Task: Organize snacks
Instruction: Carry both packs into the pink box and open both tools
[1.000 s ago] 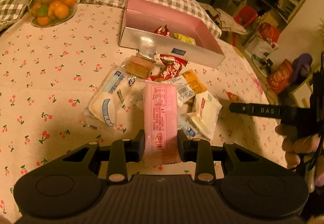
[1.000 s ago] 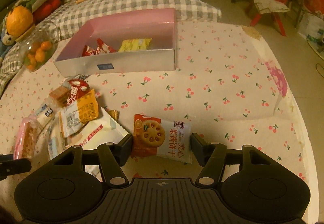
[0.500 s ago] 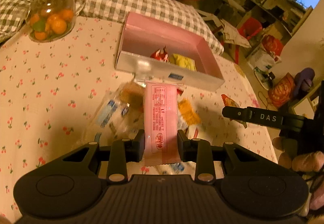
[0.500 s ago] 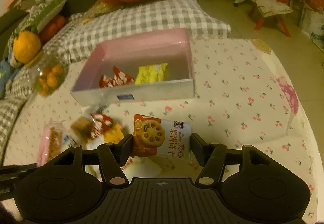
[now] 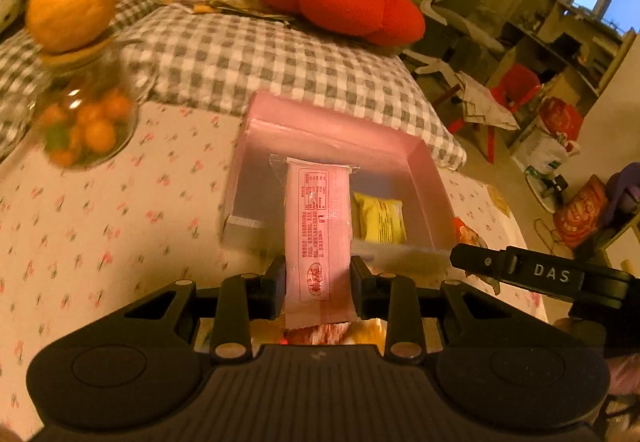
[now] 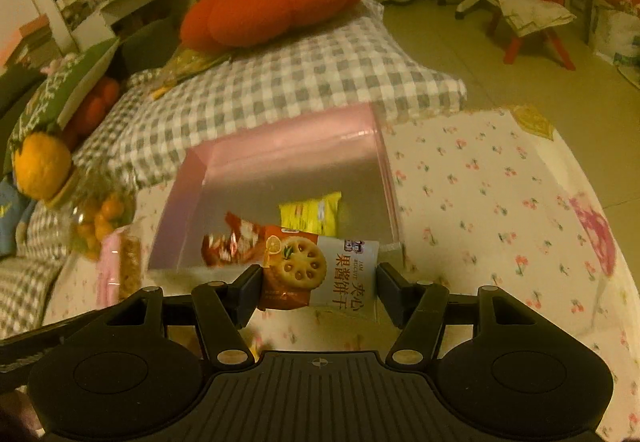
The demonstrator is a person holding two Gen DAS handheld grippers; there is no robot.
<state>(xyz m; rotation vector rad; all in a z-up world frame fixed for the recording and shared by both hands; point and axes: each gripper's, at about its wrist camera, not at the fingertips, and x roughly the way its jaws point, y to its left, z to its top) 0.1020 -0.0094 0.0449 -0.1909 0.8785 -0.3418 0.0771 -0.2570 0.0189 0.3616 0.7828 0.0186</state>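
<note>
Left tongs (image 5: 319,287): closed narrowly on a long pink snack packet (image 5: 319,238), gripped near its lower end. The packet stands up and away from the tongs, its far end over the open box.
Right tongs (image 6: 319,288): about half open, both sides pressed on a jam biscuit packet (image 6: 320,274) printed with a round biscuit. The packet is held crosswise, at the near edge of the box.
Pink box (image 5: 428,178): shallow, open-topped, pink inside with a silvery outer wall. It sits on the table, near the far edge, in front of both tongs.
Inside the box: a yellow packet (image 6: 311,211) lies on the floor of the box, towards the right. A red and white wrapper (image 6: 230,244) lies to its left, near the front wall.
Table (image 5: 100,226): covered with a pale cloth printed with small cherries.
Glass jar (image 5: 86,122): stands on the far left of the table, holding small orange fruits, with a larger orange fruit (image 5: 70,2) perched on its lid.
Behind the table: a grey checked cushion (image 6: 280,82), with a red cushion (image 6: 276,2) lying on it.
Blur: the jar and the cloth near it are smeared in the left view.
</note>
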